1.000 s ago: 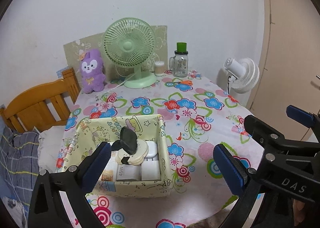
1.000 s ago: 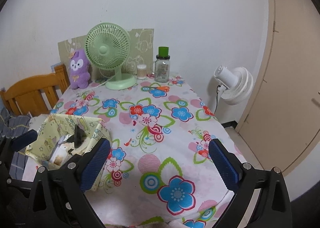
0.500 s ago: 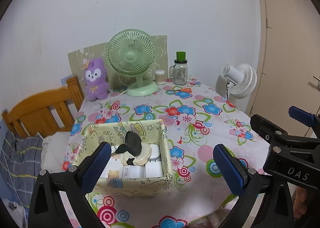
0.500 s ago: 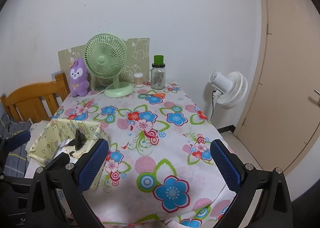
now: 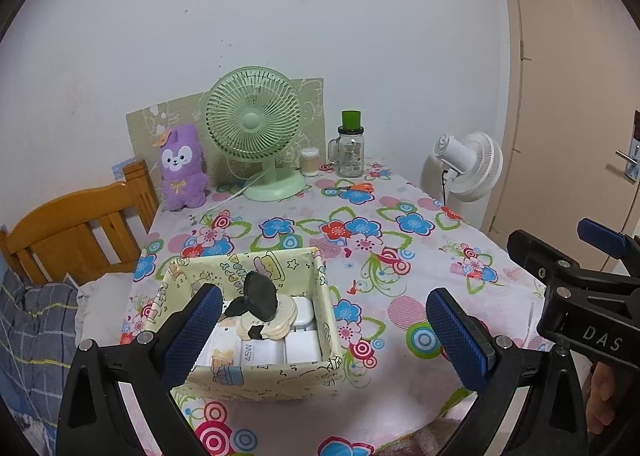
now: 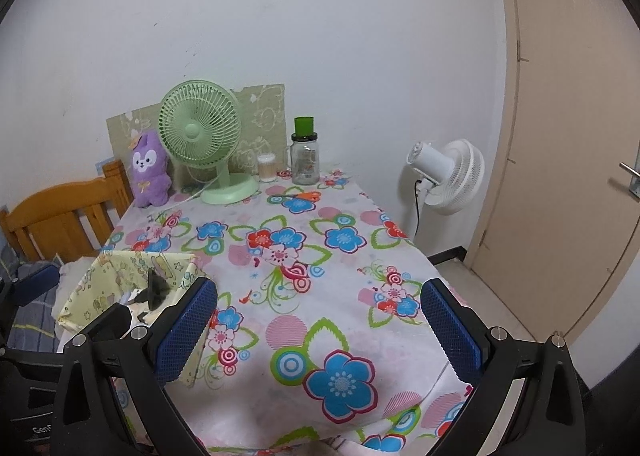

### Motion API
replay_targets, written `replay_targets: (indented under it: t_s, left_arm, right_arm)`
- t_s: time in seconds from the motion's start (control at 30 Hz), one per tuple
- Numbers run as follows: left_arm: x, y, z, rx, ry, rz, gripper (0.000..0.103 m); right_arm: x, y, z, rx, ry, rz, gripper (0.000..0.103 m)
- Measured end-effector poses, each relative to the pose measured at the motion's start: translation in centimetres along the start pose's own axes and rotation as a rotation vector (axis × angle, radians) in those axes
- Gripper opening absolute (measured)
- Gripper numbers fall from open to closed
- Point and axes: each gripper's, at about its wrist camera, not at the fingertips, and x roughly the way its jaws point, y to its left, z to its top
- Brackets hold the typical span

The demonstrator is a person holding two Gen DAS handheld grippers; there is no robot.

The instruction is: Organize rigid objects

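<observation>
Box [image 5: 256,378] of patterned fabric sits just ahead of my left tool [image 5: 320,332], a little to its left, near the front edge of the tabletop [image 5: 400,256]. Inside it I can see white adapters [image 5: 280,348] laid flat, one marked 45W, with a cream disc [image 5: 272,322] on top and a dark round-headed piece [image 5: 260,292] standing up from that. Both of my tools are spread wide with nothing between the blue pads: the left tool hangs over the box's near right corner, and the right tool [image 6: 318,330] hangs over bare flowered cloth, with the box off to its left.

My read is that the sorting is close to finished, or between picks, since the only loose small item I can find is the orange-handled scissors [image 5: 358,187], far ahead of both tools beside the green-lidded jar [image 5: 350,151] and the green fan [image 5: 256,135]. The purple plush [image 5: 182,167] is soft, so I would leave it.

If the scissors belong in the box, the next move calls for a long reach forward with the right tool, pads lined across the handles, then a low carry back.
</observation>
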Motion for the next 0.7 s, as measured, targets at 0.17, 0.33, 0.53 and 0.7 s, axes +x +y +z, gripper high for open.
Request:
replay_targets:
  t_s: [0.17, 0.33, 0.53, 0.7]
  left_arm:
    - [-0.02, 0.59, 0.03, -0.011, -0.005, 0.004, 0.103]
    - [0.01, 0.84, 0.03, -0.012, -0.009, 0.009, 0.103]
    - [0.05, 0.91, 0.13, -0.013, -0.013, 0.012, 0.103]
    - [0.02, 0.86, 0.12, -0.006, -0.014, 0.010, 0.103]
  right_arm:
    - [-0.35, 0.19, 0.03, 0.003, -0.011, -0.009, 0.103]
    - [-0.27, 0.43, 0.15, 0.000, -0.011, -0.015, 0.103]
    - [-0.18, 0.67, 0.20, 0.001, -0.013, -0.016, 0.103]
    - [-0.22, 0.93, 0.23, -0.004, -0.014, -0.013, 0.103]
